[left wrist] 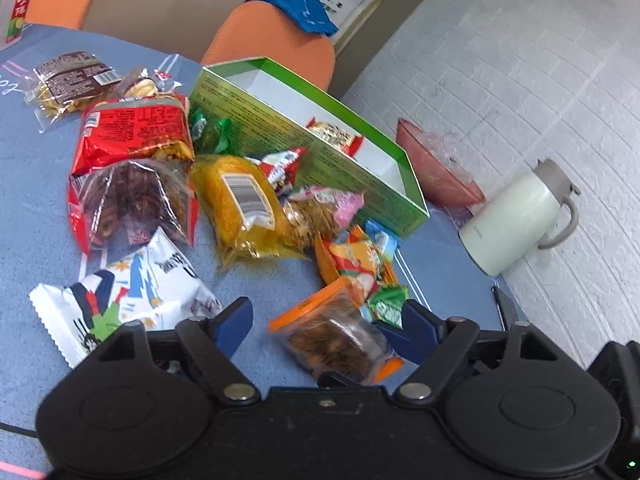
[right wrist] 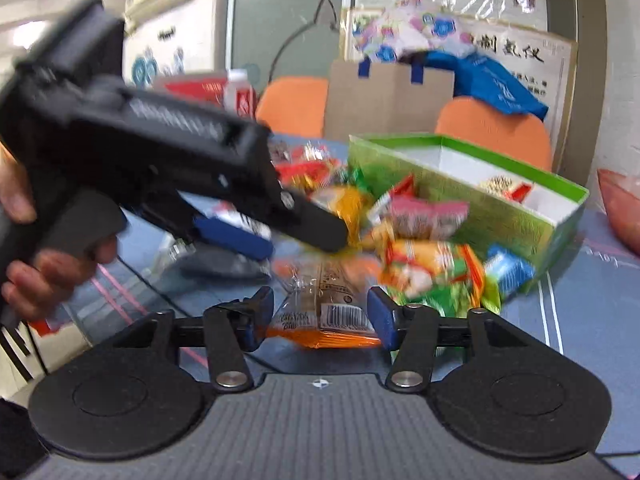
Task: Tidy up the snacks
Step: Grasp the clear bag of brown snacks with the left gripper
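Note:
An orange-edged snack packet (left wrist: 340,336) lies on the blue table between the open fingers of my left gripper (left wrist: 328,328). In the right wrist view the same packet (right wrist: 324,312) lies between the open fingers of my right gripper (right wrist: 320,312); whether they touch it I cannot tell. The left gripper's body (right wrist: 160,160) hangs over the pile at the left. A green box (left wrist: 360,184) with a white inside holds one small snack (left wrist: 334,134). A heap of snack bags (left wrist: 240,196) lies in front of the box.
A white thermos (left wrist: 516,220) and a pink bowl (left wrist: 436,168) stand past the box near the table's right edge. Orange chairs (left wrist: 272,40) and a cardboard box (right wrist: 384,96) stand behind the table. A white wall runs on the right.

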Action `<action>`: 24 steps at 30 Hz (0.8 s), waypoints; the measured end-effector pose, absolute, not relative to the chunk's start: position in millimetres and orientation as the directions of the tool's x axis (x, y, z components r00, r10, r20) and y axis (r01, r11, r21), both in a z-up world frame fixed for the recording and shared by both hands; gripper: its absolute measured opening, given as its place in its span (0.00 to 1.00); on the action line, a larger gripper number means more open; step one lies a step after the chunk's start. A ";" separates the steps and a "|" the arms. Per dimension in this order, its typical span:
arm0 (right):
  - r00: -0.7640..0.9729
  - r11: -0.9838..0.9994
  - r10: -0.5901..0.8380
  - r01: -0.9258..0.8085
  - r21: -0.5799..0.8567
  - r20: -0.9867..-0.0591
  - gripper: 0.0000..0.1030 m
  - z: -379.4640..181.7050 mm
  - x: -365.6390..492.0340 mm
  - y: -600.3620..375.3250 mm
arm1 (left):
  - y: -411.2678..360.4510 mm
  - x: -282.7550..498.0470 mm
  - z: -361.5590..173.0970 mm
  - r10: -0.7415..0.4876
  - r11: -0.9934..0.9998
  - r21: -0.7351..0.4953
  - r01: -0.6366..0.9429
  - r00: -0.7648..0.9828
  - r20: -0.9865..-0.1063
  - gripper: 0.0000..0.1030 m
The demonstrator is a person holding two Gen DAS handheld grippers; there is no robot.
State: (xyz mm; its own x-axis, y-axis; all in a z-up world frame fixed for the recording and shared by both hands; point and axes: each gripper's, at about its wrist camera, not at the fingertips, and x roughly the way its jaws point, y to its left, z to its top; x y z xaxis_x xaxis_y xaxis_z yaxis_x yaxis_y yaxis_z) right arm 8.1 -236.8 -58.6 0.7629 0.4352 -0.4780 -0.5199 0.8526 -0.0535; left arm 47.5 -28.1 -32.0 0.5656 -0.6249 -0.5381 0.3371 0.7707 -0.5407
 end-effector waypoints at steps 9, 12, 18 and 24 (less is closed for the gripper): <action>0.749 0.863 0.438 -0.505 -0.002 -0.497 0.79 -67.2 -2.7 -250.9 | -47.1 43.6 -41.5 -0.652 0.756 -0.532 0.382 0.507 -0.564 1.00; 0.753 0.866 0.431 -0.500 -0.005 -0.497 0.80 -65.6 -4.8 -251.9 | -52.0 45.1 -43.7 -0.669 0.742 -0.541 0.395 0.483 -0.565 1.00; 0.767 0.879 0.412 -0.477 -0.007 -0.492 0.79 -65.6 -9.3 -260.2 | -56.5 51.6 -50.1 -0.702 0.711 -0.581 0.397 0.445 -0.556 0.99; 0.787 0.888 0.393 -0.460 -0.028 -0.475 0.64 -57.1 -4.1 -259.4 | -65.8 49.4 -30.2 -0.726 0.687 -0.564 0.458 0.464 -0.508 0.74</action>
State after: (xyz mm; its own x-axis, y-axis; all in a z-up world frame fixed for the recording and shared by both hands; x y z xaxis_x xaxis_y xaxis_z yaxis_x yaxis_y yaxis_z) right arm -4.1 -259.4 -57.1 0.7875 0.3928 -0.4750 -0.4599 0.8875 -0.0285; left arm 49.4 -65.8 -30.2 0.4637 -0.7260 -0.5079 0.4585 0.6871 -0.5636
